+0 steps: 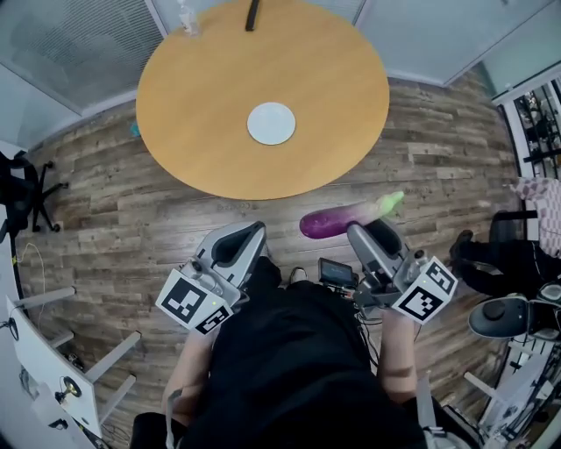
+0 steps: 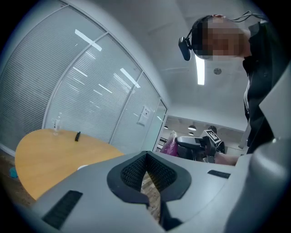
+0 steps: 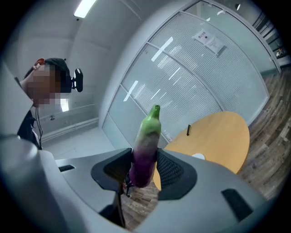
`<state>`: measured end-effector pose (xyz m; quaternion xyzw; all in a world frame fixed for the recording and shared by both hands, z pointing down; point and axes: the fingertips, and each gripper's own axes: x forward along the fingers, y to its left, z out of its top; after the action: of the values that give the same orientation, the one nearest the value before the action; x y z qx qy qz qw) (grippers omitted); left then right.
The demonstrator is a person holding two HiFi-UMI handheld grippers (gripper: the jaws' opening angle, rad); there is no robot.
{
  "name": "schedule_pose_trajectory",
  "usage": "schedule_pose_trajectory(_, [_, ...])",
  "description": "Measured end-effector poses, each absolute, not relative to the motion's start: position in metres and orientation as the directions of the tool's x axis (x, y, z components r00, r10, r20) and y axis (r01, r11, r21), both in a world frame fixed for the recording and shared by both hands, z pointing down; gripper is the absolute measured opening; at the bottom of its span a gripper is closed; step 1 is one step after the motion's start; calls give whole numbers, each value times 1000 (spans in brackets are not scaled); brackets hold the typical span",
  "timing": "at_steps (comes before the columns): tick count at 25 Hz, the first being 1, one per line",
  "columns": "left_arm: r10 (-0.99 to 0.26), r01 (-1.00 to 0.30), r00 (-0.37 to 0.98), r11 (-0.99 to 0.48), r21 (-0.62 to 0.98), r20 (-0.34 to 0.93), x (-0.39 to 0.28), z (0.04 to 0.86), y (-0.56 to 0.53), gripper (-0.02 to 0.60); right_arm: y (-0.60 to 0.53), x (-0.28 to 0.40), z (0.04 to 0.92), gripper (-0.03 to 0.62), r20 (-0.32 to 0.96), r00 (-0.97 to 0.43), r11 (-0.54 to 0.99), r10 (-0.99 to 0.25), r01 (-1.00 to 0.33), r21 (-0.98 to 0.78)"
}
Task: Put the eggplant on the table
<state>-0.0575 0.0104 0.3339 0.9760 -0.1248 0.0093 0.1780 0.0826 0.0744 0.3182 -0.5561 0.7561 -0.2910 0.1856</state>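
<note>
A purple eggplant [image 1: 344, 217] with a green stem end hangs over the wood floor, just short of the round wooden table [image 1: 202, 88]. My right gripper [image 1: 366, 230] is shut on it. In the right gripper view the eggplant [image 3: 145, 145] stands upright between the pads, stem up, with the table [image 3: 223, 132] beyond. A white plate [image 1: 271, 123] lies at the table's middle. My left gripper [image 1: 235, 245] is level beside the person's body, its jaws together and nothing between them [image 2: 146, 175]. From the left gripper view the eggplant [image 2: 170, 144] and the right gripper [image 2: 200, 143] show to the right.
A dark slim object [image 1: 252, 14] and a clear bottle [image 1: 187, 19] stand at the table's far edge. A black office chair [image 1: 22, 188] is at the left, another chair [image 1: 504, 254] and a shelf [image 1: 539, 123] at the right. Glass walls ring the room.
</note>
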Motion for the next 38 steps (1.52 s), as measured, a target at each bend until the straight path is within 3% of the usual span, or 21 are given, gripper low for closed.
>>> schedule_pose_trajectory(21, [-99,-127,991,-916,380,92,-56,353,-61,11,9,66,338,181,111,-225,94,-968,-734,-673])
schedule_pose_trajectory(38, [-252,-271,963,-890,366,100,-6,345,-110,12,-65,120,338,181,105,-364,215,-925,-732,-646])
